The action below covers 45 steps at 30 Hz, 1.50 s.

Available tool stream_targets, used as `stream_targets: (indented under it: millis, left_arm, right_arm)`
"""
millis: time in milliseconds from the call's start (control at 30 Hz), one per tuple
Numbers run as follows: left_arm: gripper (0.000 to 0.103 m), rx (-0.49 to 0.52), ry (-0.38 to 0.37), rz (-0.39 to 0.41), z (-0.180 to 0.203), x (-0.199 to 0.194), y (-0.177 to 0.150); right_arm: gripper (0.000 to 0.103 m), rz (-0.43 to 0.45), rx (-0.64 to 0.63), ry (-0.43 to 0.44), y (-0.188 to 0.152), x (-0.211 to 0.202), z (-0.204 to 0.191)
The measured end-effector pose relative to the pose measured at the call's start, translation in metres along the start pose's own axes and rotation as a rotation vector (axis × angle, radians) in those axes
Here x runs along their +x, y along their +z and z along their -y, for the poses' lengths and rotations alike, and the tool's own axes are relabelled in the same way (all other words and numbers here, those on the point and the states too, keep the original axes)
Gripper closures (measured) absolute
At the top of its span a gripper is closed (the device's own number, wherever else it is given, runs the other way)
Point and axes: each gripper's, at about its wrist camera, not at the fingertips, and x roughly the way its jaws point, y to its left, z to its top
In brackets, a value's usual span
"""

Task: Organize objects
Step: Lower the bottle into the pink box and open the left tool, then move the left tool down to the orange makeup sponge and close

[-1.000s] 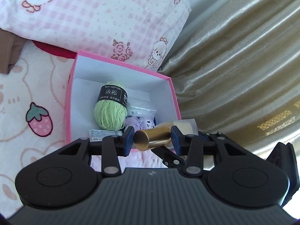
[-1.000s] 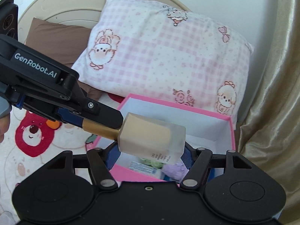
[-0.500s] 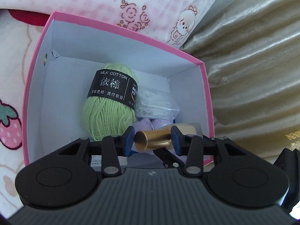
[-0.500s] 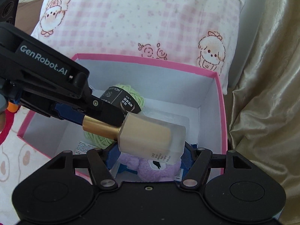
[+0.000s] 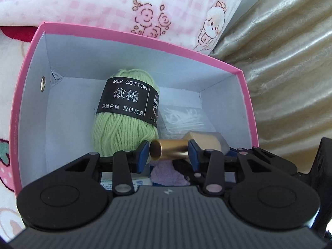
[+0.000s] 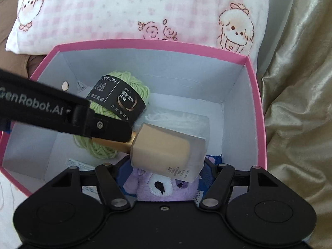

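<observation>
1. Two grippers share one load. In the left wrist view, the left gripper [image 5: 168,152] is clenched on the gold cap [image 5: 169,149] of a foundation bottle [image 5: 207,142], its blue pads [image 5: 143,153] pressing the cap from either side. The bottle hangs over the open pink box [image 5: 248,95], above the near right part of its floor.

2. Same view: a green yarn ball [image 5: 122,124] lies just left of the cap, a clear packet [image 5: 184,118] lies behind the bottle, and a purple plush toy [image 5: 166,175] sits underneath. The pink checked pillow [image 5: 124,4] lies behind the box.

3. In the right wrist view, the right gripper [image 6: 164,171] grasps the frosted bottle [image 6: 168,149] at its body; its jaws have just been closing slightly with the bottle between them. The left gripper [image 6: 112,131] reaches in from the left onto the cap [image 6: 112,143].

4. Here the bottle's long axis lies nearly level and runs across the picture: cap toward the left, base toward the right wall of the box [image 6: 257,103], slightly lower at the base end.

5. To do this step well, I would lower both ends together, keeping the axis level, and aim for the gap between the yarn [image 6: 116,95] and the right wall.

6. Resting it on the plush [image 6: 161,186] could leave it tilted or rolling, so a flat spot beside the packet [image 6: 178,120] seems safer. Letting go on one side first risks the bottle swinging.
</observation>
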Motion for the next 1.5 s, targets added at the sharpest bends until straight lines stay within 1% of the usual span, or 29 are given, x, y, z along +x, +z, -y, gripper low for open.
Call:
stream_targets:
  millis: [100, 233, 367, 533, 600, 767, 833, 933, 1000, 1100, 1233, 1333, 1433, 1500]
  left_arm:
    - [0.064, 0.005, 0.001, 0.024, 0.001, -0.003, -0.002]
    - [0.063, 0.008, -0.029, 0.038, 0.003, -0.015, -0.005]
    - [0.060, 0.048, -0.035, 0.044, 0.011, -0.034, -0.007]
    - [0.059, 0.086, -0.042, 0.063, 0.021, -0.068, -0.010]
    - [0.059, 0.096, -0.041, 0.068, 0.024, -0.083, -0.012]
    - [0.058, 0.138, -0.025, 0.066, 0.032, -0.126, -0.025]
    - [0.056, 0.149, -0.013, 0.065, 0.033, -0.143, -0.031]
    - [0.056, 0.173, 0.007, 0.059, 0.034, -0.168, -0.040]
    - [0.056, 0.185, 0.029, 0.054, 0.032, -0.186, -0.047]
    - [0.056, 0.196, 0.059, 0.053, 0.027, -0.211, -0.055]
    - [0.056, 0.188, 0.075, 0.060, 0.016, -0.243, -0.065]
    - [0.055, 0.179, 0.094, 0.070, 0.005, -0.268, -0.071]
    - [0.055, 0.152, 0.122, 0.082, -0.008, -0.290, -0.073]
    - [0.052, 0.156, 0.138, 0.095, -0.017, -0.304, -0.075]
  right_arm:
    - [0.034, -0.017, 0.018, 0.007, 0.004, 0.004, 0.002]
    - [0.032, -0.006, -0.065, -0.029, -0.002, -0.010, -0.008]
    - [0.025, 0.066, -0.104, -0.090, -0.007, -0.033, -0.010]
    - [0.025, 0.101, -0.087, -0.080, -0.013, -0.063, -0.010]
    - [0.025, 0.123, -0.101, -0.074, -0.015, -0.080, -0.015]
    - [0.025, 0.143, -0.116, -0.031, -0.019, -0.122, -0.033]
    - [0.025, 0.159, -0.147, -0.040, -0.022, -0.138, -0.044]
    - [0.025, 0.186, -0.220, -0.057, -0.029, -0.160, -0.064]
    - [0.025, 0.199, -0.250, -0.039, -0.032, -0.174, -0.075]
    - [0.025, 0.203, -0.270, 0.018, -0.036, -0.192, -0.092]
    - [0.025, 0.214, -0.295, 0.081, -0.041, -0.211, -0.117]
    - [0.025, 0.219, -0.313, 0.126, -0.042, -0.221, -0.134]
    - [0.024, 0.225, -0.343, 0.152, -0.042, -0.227, -0.155]
    - [0.023, 0.234, -0.367, 0.183, -0.041, -0.228, -0.169]
